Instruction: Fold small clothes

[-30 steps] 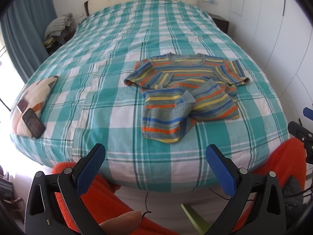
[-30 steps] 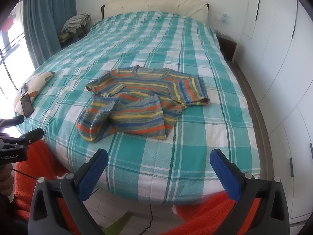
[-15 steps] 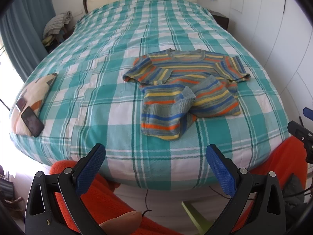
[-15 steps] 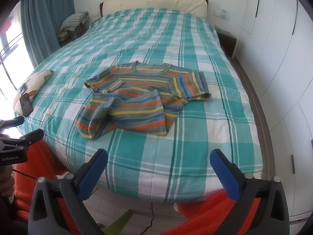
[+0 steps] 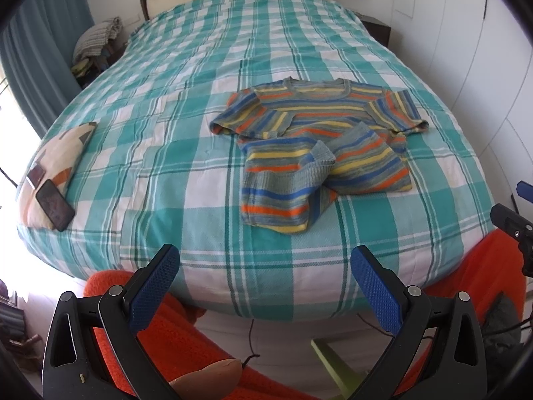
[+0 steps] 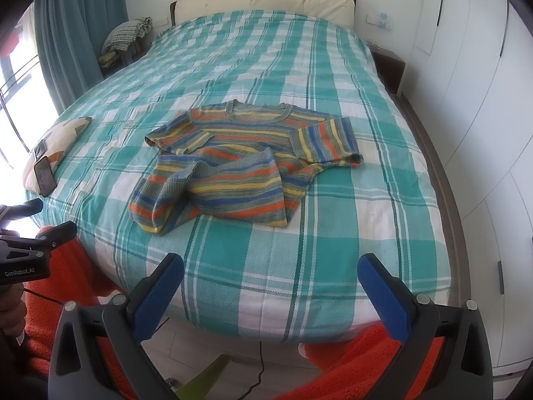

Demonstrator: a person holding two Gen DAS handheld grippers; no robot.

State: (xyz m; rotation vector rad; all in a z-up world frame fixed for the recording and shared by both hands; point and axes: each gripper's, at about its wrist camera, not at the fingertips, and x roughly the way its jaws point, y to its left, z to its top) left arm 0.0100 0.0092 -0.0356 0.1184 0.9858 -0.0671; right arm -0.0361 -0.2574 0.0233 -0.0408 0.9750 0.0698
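Note:
A small striped knit sweater (image 5: 319, 146) (image 6: 246, 163) lies on the teal checked bed cover (image 5: 173, 153) (image 6: 359, 220), collar toward the headboard, with its lower part doubled up over the body in a rumpled fold. My left gripper (image 5: 265, 270) is open, held off the bed's near edge, well short of the sweater. My right gripper (image 6: 269, 276) is open too, over the near edge of the bed, nothing between its blue pads (image 6: 383, 296). Each gripper shows at the side of the other's view.
A patterned cushion (image 5: 56, 160) with a phone (image 5: 55, 204) on it lies at the bed's left edge. An orange blanket (image 5: 186, 343) hangs below the near edge. White wardrobe doors (image 6: 473, 106) run along the right. A nightstand with clothes (image 6: 126, 36) stands by the curtain.
Both grippers have moved forward and up toward the bed, so the sweater sits lower and nearer in both views. Both stay open. The sweater has not moved.

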